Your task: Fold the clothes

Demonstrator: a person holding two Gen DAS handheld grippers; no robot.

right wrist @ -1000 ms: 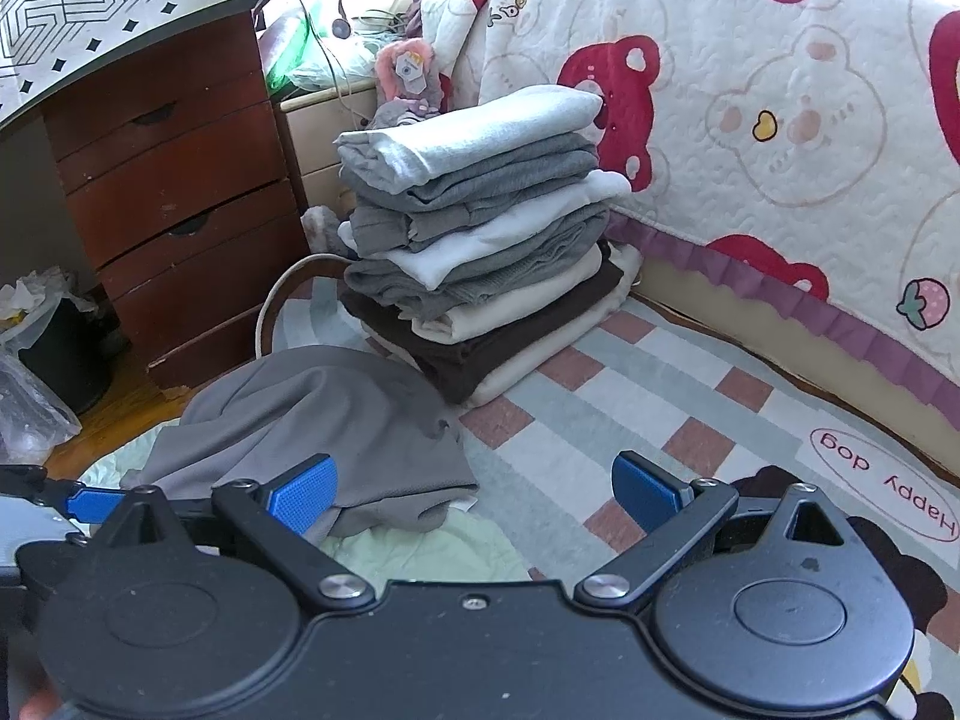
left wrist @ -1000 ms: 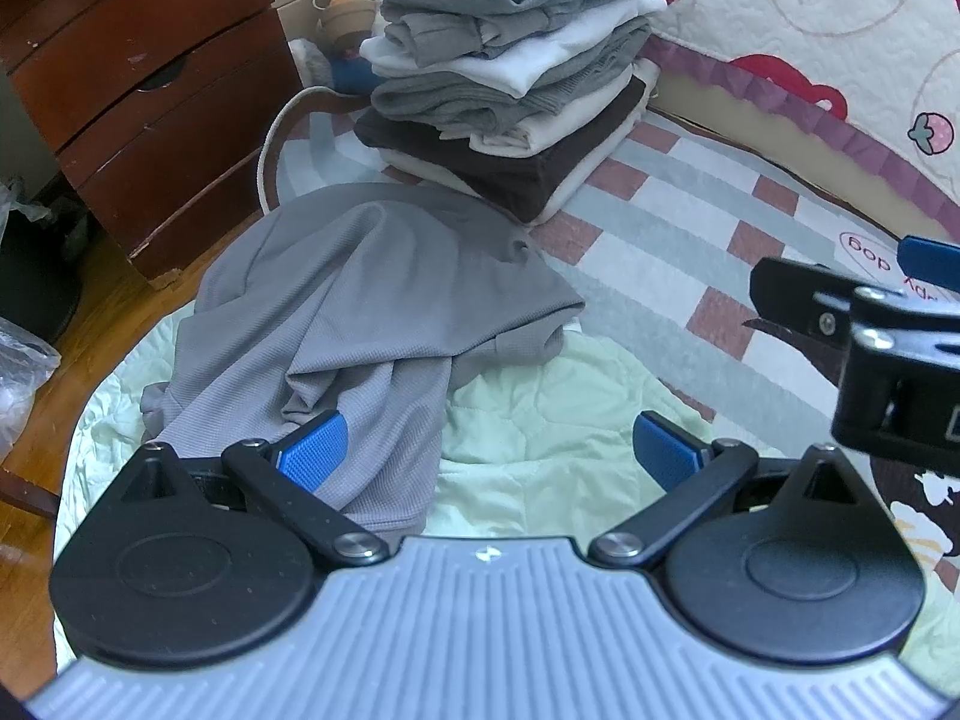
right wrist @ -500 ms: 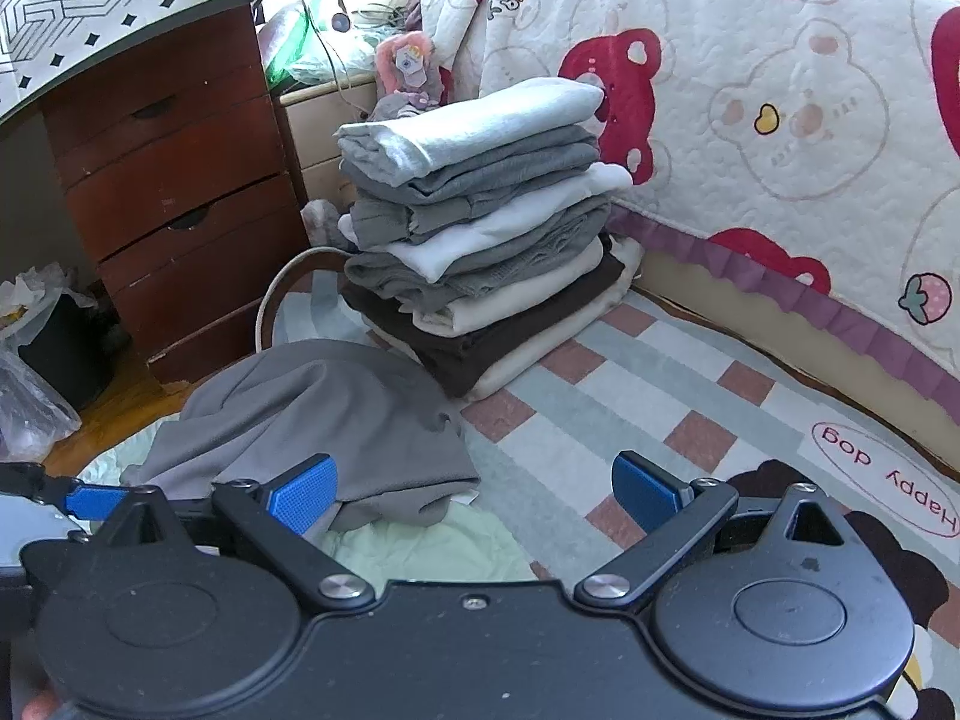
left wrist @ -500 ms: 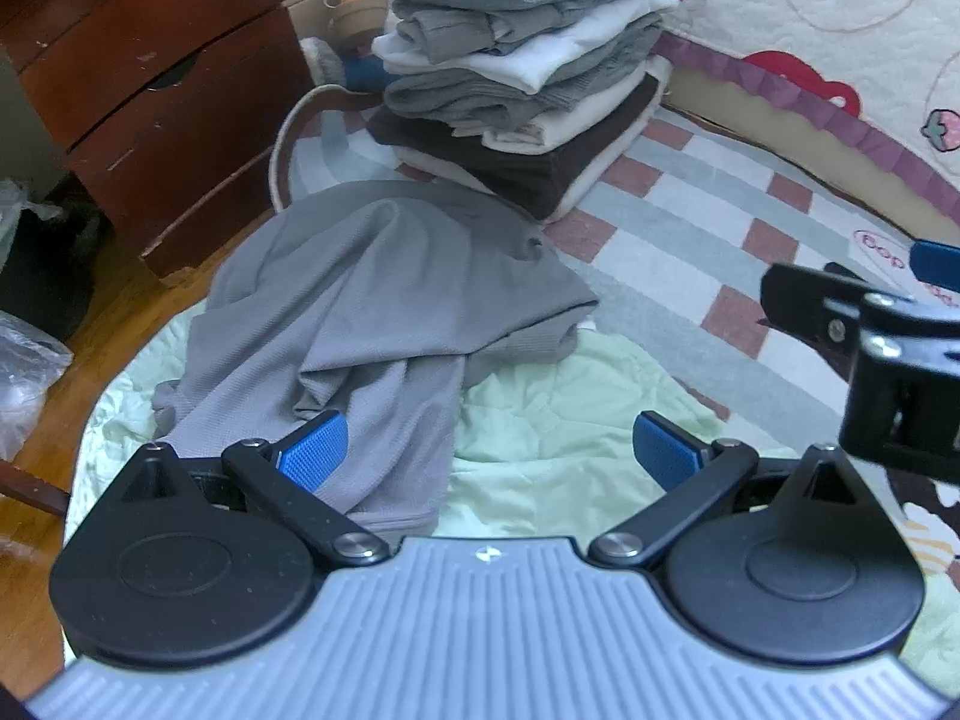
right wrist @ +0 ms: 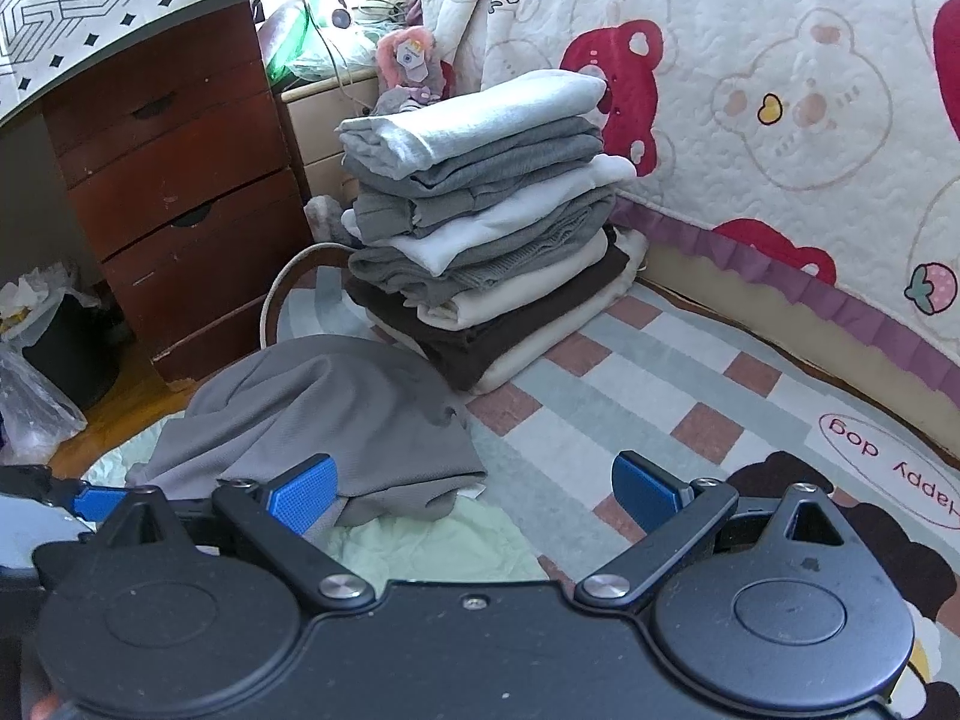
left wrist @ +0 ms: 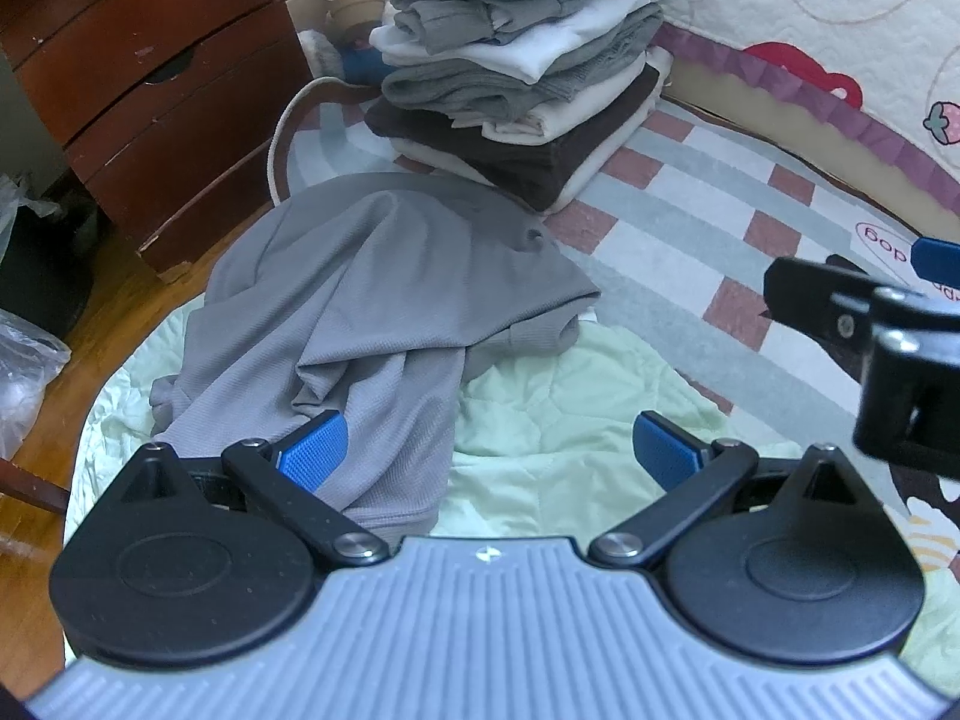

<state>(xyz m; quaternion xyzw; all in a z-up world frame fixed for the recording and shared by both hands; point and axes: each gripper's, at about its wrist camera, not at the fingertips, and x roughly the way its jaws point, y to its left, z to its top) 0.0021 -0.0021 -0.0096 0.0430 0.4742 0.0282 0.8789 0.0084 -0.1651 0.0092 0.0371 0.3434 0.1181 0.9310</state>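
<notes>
Tongs (left wrist: 489,450) (right wrist: 474,483) both gape wide; crumpled grey garment (left wrist: 384,300) lies before folded stack (right wrist: 480,228), dresser (right wrist: 174,192) beside.

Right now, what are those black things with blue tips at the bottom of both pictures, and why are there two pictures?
They are two pinching tools that a person holds, one in each hand. Each tool carries a small camera that looks forward along its two fingers, so each picture shows one tool's own view. One shows the left gripper, the other the right gripper. Both are open and hold nothing. In front of them a crumpled grey shirt lies on a pale green blanket, waiting to be folded. Behind it stands a tall stack of folded clothes on a checked rug. The black shape at the right edge of the left picture is the other tool.
</notes>
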